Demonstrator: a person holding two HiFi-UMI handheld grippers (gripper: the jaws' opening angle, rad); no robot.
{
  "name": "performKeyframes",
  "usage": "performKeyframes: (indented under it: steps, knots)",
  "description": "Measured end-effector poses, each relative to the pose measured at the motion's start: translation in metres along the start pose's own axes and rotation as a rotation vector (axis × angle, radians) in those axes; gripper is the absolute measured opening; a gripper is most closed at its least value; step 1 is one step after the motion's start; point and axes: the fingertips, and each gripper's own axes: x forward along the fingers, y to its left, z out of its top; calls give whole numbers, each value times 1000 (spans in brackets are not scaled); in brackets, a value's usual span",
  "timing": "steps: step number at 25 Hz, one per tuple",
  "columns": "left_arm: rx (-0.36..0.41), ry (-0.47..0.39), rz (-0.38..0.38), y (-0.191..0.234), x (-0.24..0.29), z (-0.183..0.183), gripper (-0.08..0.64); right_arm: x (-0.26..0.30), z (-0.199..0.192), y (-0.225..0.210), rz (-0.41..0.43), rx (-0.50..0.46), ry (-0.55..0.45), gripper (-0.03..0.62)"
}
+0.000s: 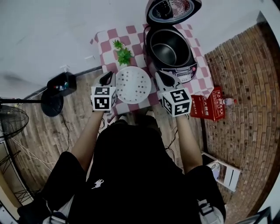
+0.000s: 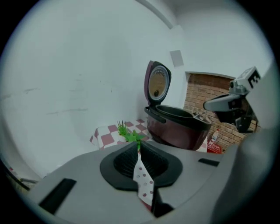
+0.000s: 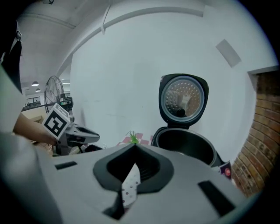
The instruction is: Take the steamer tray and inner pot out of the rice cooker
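In the head view we hold the steamer tray (image 1: 133,84), a white perforated disc, between our two tools. The left gripper (image 1: 107,78) is at its left rim and the right gripper (image 1: 162,78) at its right rim. The tray is over the near part of the checked table (image 1: 109,37), just in front of the rice cooker (image 1: 188,72). The cooker's lid (image 1: 173,9) stands open and is cut off by the top edge, and the inner pot (image 1: 168,50) sits inside. A small green plant (image 1: 122,53) stands just behind the tray.

In the left gripper view the left gripper (image 2: 139,151) has its jaws narrow, pinched on the steamer tray (image 2: 144,181), which shows only as a dotted sliver. The rice cooker (image 2: 177,131) hides the pot behind its wall. The right gripper (image 2: 211,104) shows at the right.

In the right gripper view the right gripper (image 3: 132,164) likewise clamps a sliver of the steamer tray (image 3: 130,183). Inside the rice cooker (image 3: 183,144) it is too dark to make out the pot. The left gripper (image 3: 89,136) shows at the left.
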Motion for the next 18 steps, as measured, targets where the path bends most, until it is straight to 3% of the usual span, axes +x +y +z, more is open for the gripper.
performKeyframes:
  steps: [7,18]
  knots:
    - [-37,-69,32,-21,-8,43,3,-17,25,-66,-38,-139,-17,2]
    - [-28,-149,93,-89,34,115,3,0,21,-217,-69,-273,79,2]
